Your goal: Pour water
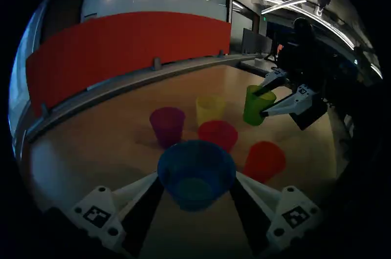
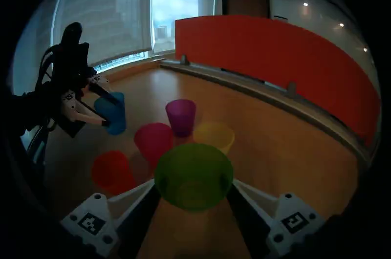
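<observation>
My left gripper [image 1: 196, 177] is shut on a blue cup [image 1: 194, 161], held upright just above the wooden table [image 1: 97, 146]. Farther right, my right gripper [image 1: 259, 104] is shut on a green cup [image 1: 255, 107]. The right gripper view has the green cup [image 2: 194, 173] close up in my right gripper [image 2: 193, 184], and the blue cup [image 2: 113, 115] in the left gripper [image 2: 111, 110] at the far left. Between them stand a purple cup [image 1: 167, 124], a yellow cup [image 1: 210, 109], a pink-red cup [image 1: 218, 134] and an orange-red cup [image 1: 264, 160]. Whether any cup holds water is too dark to tell.
A red partition [image 1: 127, 44] with a grey rail runs along the table's far edge. Windows [image 2: 176, 5] lie behind the left gripper's side. A person's dark arm [image 2: 29, 107] holds the left gripper. The table's edge [image 1: 337, 137] passes close behind the right gripper.
</observation>
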